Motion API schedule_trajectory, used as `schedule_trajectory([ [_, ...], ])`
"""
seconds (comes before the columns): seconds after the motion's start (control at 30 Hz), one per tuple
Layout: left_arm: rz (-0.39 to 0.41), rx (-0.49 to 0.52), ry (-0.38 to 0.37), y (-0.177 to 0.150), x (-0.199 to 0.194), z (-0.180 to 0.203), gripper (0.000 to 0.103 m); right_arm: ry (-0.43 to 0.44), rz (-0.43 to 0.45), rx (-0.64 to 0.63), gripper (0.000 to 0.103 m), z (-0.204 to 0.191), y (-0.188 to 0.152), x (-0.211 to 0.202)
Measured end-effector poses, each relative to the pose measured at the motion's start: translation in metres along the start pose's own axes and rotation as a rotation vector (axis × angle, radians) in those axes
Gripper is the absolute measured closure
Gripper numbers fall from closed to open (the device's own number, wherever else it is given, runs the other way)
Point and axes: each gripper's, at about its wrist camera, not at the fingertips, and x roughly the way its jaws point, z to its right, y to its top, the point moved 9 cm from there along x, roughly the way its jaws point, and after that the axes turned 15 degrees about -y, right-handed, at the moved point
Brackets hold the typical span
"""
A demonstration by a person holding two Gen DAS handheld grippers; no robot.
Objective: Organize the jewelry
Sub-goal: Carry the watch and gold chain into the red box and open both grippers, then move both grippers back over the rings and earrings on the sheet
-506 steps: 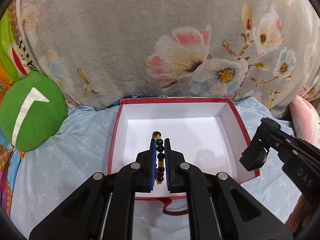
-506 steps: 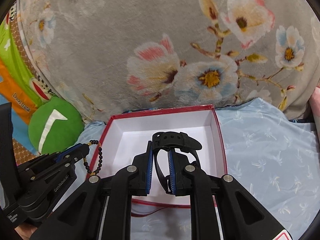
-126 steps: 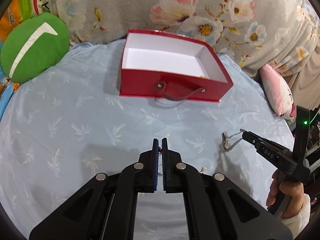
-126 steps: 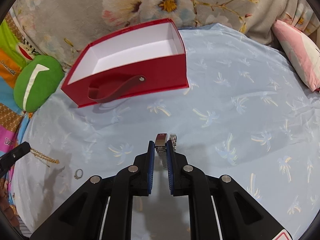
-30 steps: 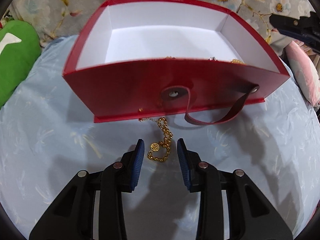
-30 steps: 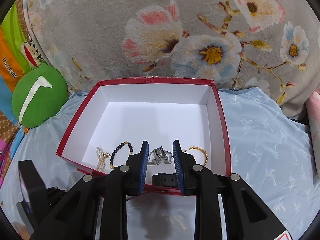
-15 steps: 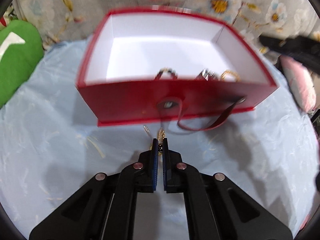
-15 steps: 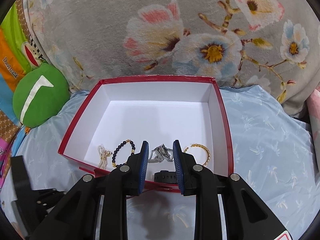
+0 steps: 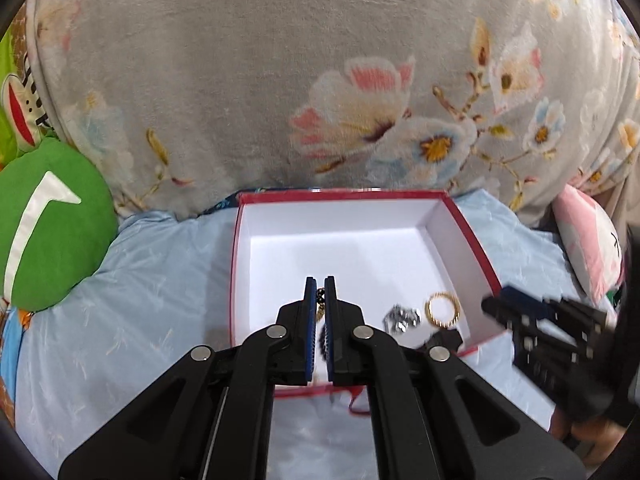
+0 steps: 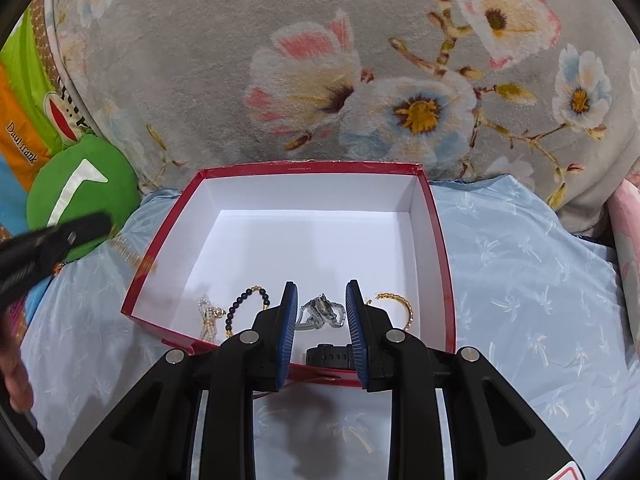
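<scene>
A: Two grippers are in view over the red box point(image 10: 436, 240). State the left gripper point(image 9: 319, 300) condition.

B: The left gripper fingers point(image 9: 308, 320) are closed almost together, with a thin gold chain point(image 9: 320, 312) pinched between the blue pads. In the right wrist view the chain point(image 10: 128, 254) trails from the left gripper point(image 10: 80, 230) as a blurred gold streak beside the left wall of the box. The left gripper tips sit above the near half of the box floor.

A: State the right gripper point(image 10: 322, 312) condition.

B: The right gripper fingers point(image 10: 290, 316) are spread wide apart and hold nothing. The tips are above the near wall of the box, with the silver watch point(image 10: 322, 312) visible between them on the floor below.

A: List the box contents.

B: Five items lie along the near wall of the white interior. From the left wall to the right wall: a pearl bracelet point(image 10: 209, 316), a black bead bracelet point(image 10: 244, 304), the silver watch, and a gold bangle point(image 10: 398, 306). A black watch point(image 10: 330, 356) lies closest to the near wall, just beside the silver watch. The far half of the floor carries no item.

A: State the box position.

B: The box rests on a pale blue sheet point(image 10: 520, 288) covering the bed, with its far wall against a grey floral blanket point(image 10: 320, 60). A green cushion point(image 10: 80, 192) lies near the left far corner of the box.
</scene>
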Motion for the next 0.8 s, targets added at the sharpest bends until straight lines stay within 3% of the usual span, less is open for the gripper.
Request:
schedule_trajectory([
  [0.13, -0.033, -0.024, 0.005, 0.005, 0.033, -0.004, 0.100, 0.000, -0.011, 0.007, 0.079, -0.001, -0.003, 0.005],
  [0.37, -0.083, -0.050, 0.066, -0.015, 0.067, -0.012, 0.099, 0.002, -0.025, 0.009, 0.079, -0.003, -0.008, 0.011],
  [0.43, -0.083, -0.068, 0.084, -0.016, 0.067, -0.016, 0.089, 0.002, -0.026, 0.009, 0.079, -0.003, -0.009, 0.012],
  [0.5, -0.074, -0.079, 0.087, -0.015, 0.063, -0.019, 0.068, 0.002, -0.026, 0.009, 0.079, -0.003, -0.009, 0.011],
  [0.53, -0.067, -0.082, 0.091, -0.014, 0.060, -0.019, 0.064, 0.001, -0.025, 0.010, 0.077, -0.003, -0.009, 0.011],
  [0.8, -0.032, -0.082, 0.104, -0.022, 0.017, -0.019, 0.060, -0.009, 0.000, 0.023, 0.071, 0.005, -0.011, -0.010],
])
